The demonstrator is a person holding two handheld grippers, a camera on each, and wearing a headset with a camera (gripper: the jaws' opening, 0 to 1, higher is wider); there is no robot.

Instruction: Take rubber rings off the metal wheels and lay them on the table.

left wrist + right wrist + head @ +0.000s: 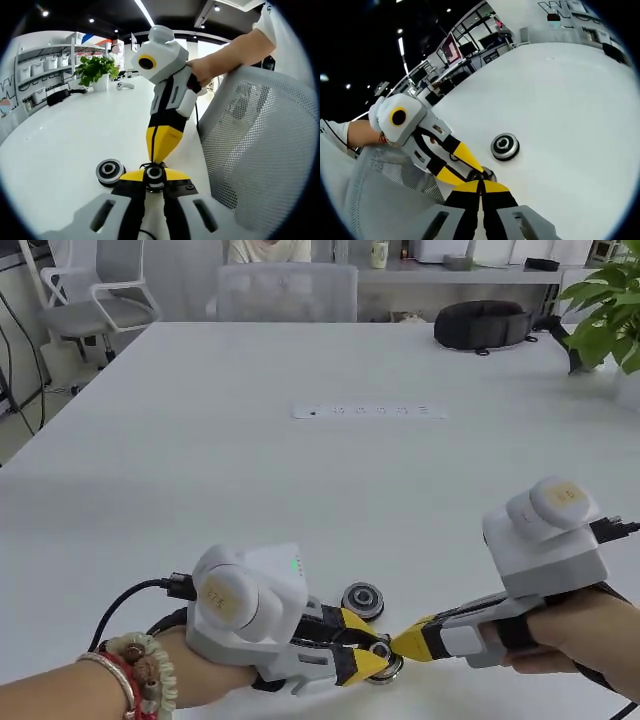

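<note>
- Two wheels sat on the white table (300, 490) in the head view. A loose wheel (362, 599) lay just behind the grippers. A gripped wheel (386, 672) was mostly hidden between their yellow tips. A power strip (370, 411), a black cushion (482, 324) and a plant (605, 310) stood far back.
- In the left gripper view, the left gripper (153, 176) had its jaws closed around the gripped wheel. The right gripper (160, 157) came in from above, with its tip at the wheel. A mesh chair (265, 150) stood close by.
- In the right gripper view, the right gripper had its jaws pressed together at the gripped wheel's edge. I could not tell if it pinched anything. The left gripper hid part of that wheel.
</note>
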